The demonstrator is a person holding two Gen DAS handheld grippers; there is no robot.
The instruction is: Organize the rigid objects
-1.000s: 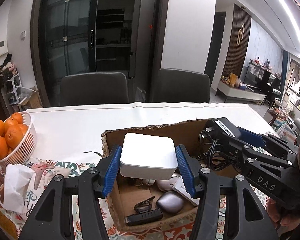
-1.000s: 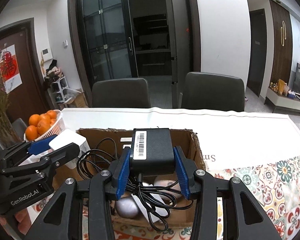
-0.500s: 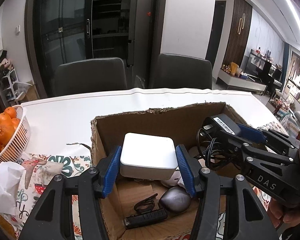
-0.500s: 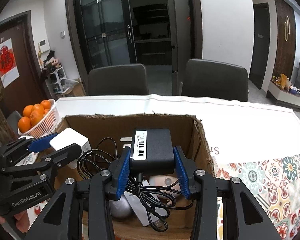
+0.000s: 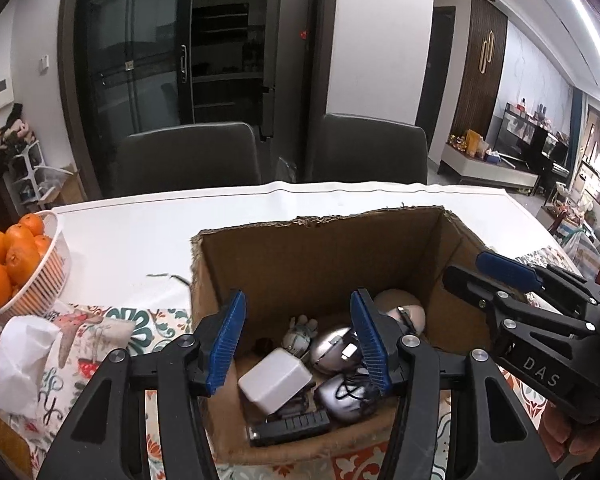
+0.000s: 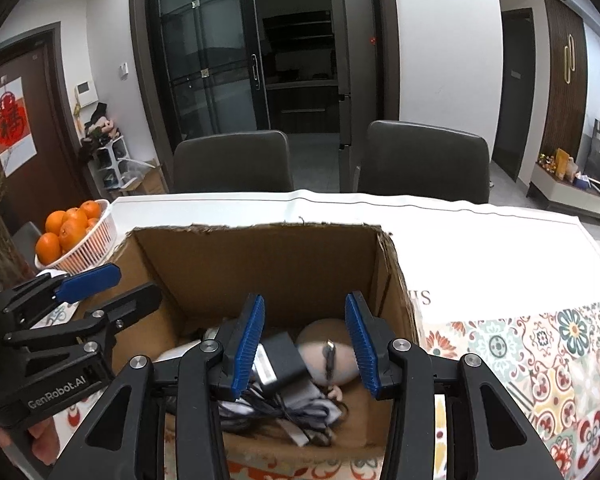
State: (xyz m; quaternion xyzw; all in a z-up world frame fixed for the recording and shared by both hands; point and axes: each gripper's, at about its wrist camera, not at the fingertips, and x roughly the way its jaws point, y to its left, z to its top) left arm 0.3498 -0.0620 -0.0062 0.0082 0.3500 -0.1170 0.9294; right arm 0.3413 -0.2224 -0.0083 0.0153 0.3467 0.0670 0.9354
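An open cardboard box (image 5: 320,256) (image 6: 260,256) stands on the table under both grippers. My left gripper (image 5: 298,294) hangs open over its near left side with nothing between the blue pads. Below it a white square box (image 5: 276,380) lies tilted among two grey mice (image 5: 336,350) and a black remote (image 5: 288,426). My right gripper (image 6: 304,298) is open and empty too. Under it a black power adapter (image 6: 280,354), blurred, lies on its tangled cable (image 6: 284,412) beside a beige rounded object (image 6: 328,344). Each view shows the other gripper (image 5: 464,270) (image 6: 136,282) at the side.
A white basket of oranges (image 5: 16,264) sits at the left on the table, with crumpled white tissue (image 5: 24,364) in front of it. A patterned cloth (image 6: 540,360) covers the near side, a white sheet (image 5: 140,240) the far side. Two dark chairs (image 5: 188,156) stand behind.
The white box has left my left gripper and the adapter has left my right one. Both now lie inside the cardboard box. Both grippers have come closer over the box.
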